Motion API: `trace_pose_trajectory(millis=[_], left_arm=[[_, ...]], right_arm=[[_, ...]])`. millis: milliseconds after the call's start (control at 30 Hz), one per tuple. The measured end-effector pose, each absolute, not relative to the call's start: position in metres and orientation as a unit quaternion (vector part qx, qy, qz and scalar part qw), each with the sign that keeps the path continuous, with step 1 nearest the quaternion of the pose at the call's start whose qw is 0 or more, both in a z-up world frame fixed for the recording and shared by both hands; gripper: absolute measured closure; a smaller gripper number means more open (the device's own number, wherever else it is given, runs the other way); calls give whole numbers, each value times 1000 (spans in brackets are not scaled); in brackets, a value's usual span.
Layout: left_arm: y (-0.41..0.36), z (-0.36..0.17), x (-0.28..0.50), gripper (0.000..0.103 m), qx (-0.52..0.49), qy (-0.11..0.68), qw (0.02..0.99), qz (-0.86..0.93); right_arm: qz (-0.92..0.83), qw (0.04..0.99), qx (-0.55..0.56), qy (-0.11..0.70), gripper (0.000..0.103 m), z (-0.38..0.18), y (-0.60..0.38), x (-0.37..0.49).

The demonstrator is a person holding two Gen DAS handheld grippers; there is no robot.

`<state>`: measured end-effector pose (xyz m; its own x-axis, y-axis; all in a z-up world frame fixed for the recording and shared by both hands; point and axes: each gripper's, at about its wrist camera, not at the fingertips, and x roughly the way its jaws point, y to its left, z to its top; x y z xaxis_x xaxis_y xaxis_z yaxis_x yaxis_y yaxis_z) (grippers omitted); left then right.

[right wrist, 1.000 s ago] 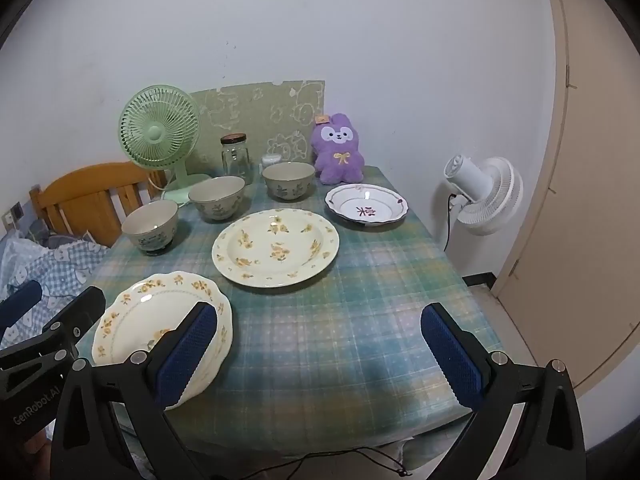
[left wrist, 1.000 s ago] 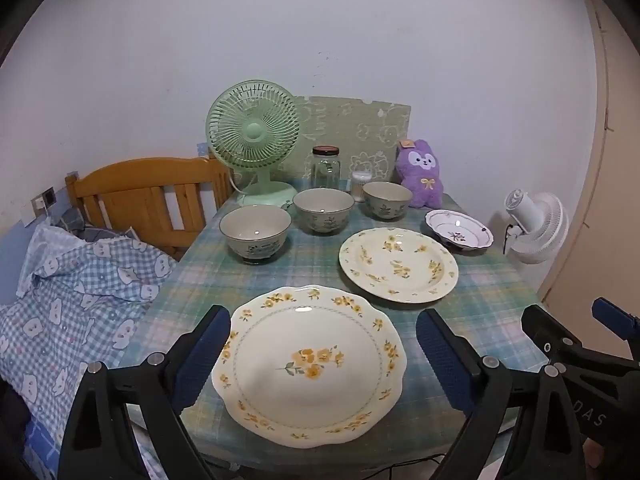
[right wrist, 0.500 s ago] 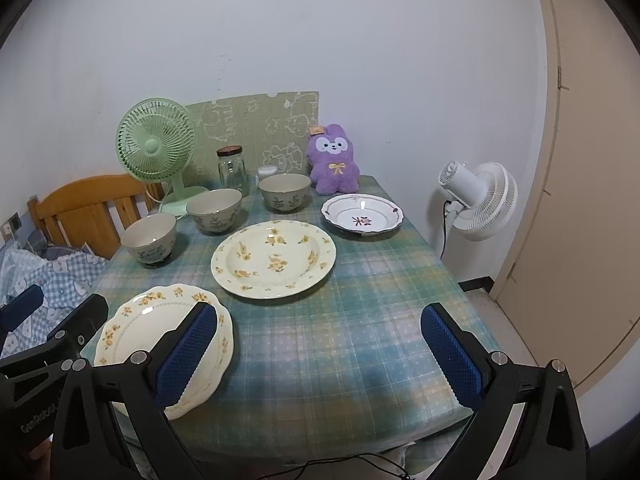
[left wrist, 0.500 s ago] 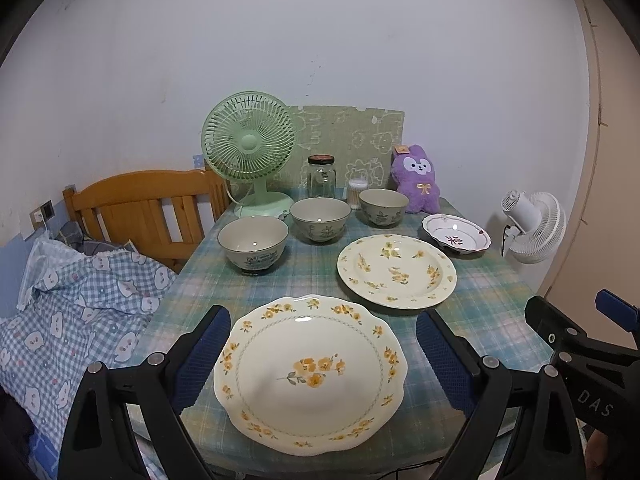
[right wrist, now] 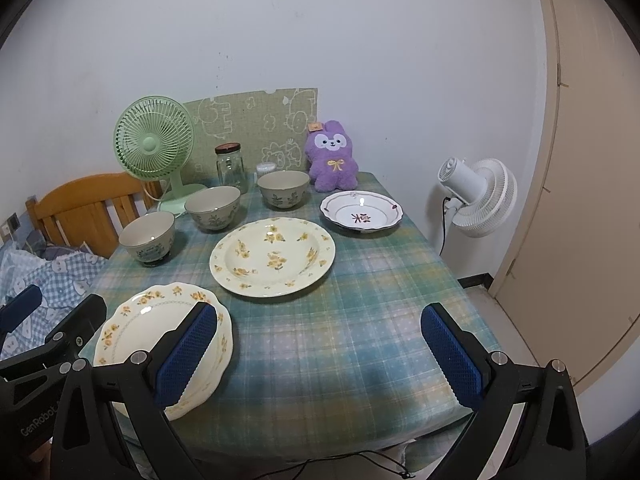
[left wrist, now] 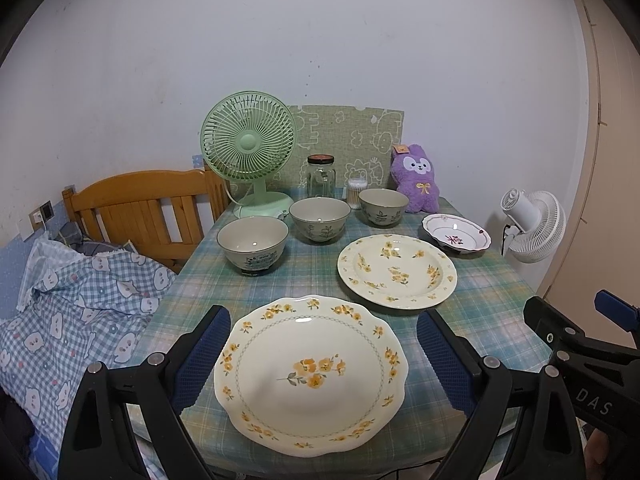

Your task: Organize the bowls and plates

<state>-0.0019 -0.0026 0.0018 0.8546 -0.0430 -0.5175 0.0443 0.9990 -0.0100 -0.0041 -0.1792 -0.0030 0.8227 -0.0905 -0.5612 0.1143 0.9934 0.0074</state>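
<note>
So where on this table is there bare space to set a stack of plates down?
The widest bare cloth is the near right part of the table, in front of the round yellow-flowered plate and right of the scalloped plate. The back is crowded: three bowls, green fan, jar and purple plush.

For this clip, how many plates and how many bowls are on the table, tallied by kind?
Plates: 3 — scalloped yellow-flower plate, round yellow-flower plate, small red-trimmed plate.
Bowls: 3 — left bowl, middle bowl, right bowl.
Total: 6
</note>
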Motion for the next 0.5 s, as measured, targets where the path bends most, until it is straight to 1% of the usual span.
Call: trace_pose_trajectory(millis=[500], left_arm=[[-2, 2, -2, 8, 1, 268, 963, -22]], right_arm=[[-56, 954, 18, 293, 0, -4, -178, -4]])
